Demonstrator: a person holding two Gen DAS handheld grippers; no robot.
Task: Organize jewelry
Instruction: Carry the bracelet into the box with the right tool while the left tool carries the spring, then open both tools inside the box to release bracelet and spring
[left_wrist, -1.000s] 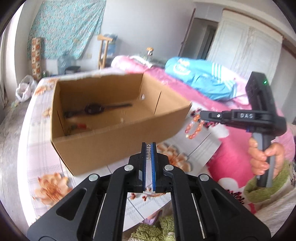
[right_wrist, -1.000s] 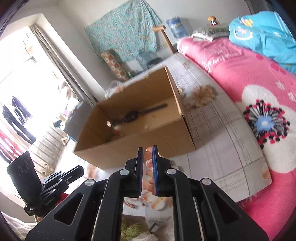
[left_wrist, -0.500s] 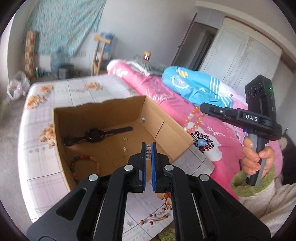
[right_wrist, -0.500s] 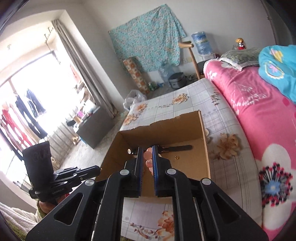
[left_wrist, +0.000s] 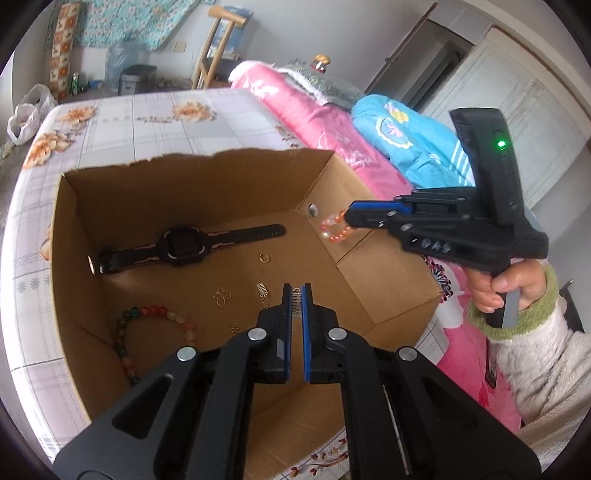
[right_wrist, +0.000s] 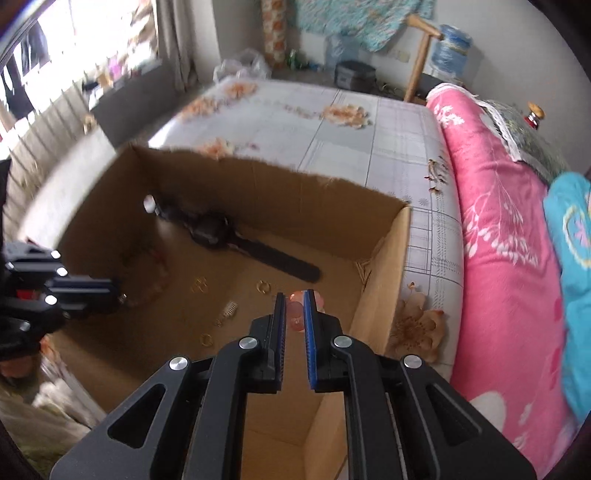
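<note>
The right tongs (left_wrist: 345, 220) are gripping a limp, light bead bracelet (left_wrist: 334, 229) above the cardboard box (left_wrist: 192, 173); the left tongs (left_wrist: 296, 295) are pinching a tiny spring clasp (left_wrist: 296, 303).

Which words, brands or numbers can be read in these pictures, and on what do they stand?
"DAS": white letters, seen upside down, on the side of the black handheld right gripper, in the left wrist view.
The green can on the floor: print too small to read.
Nothing else readable.
</note>
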